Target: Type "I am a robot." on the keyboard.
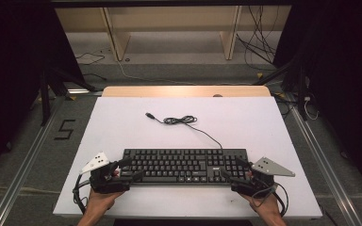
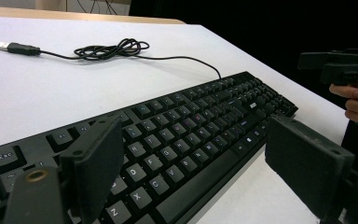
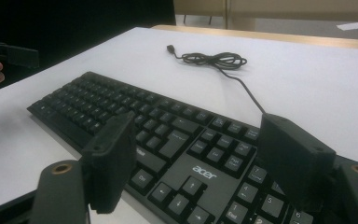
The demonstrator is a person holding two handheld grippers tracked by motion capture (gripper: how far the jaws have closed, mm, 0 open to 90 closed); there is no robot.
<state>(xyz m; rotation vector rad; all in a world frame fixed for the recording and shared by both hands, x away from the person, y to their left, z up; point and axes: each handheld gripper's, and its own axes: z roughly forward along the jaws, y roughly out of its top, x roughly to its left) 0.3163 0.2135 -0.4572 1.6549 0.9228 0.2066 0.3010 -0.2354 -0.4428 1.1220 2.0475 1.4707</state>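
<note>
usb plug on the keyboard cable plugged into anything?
No, the USB plug at the end of the keyboard cable lies loose on the white table.

A black plastic keyboard [image 1: 185,165] with matt keys and a slightly glossy frame lies on a smooth, matt white worktop [image 1: 122,127] edged in pale wood. Its thin cable [image 1: 181,120] looks like smooth black rubber. Each tool's jaws are matt black plastic with brass-coloured metal fittings.
</note>
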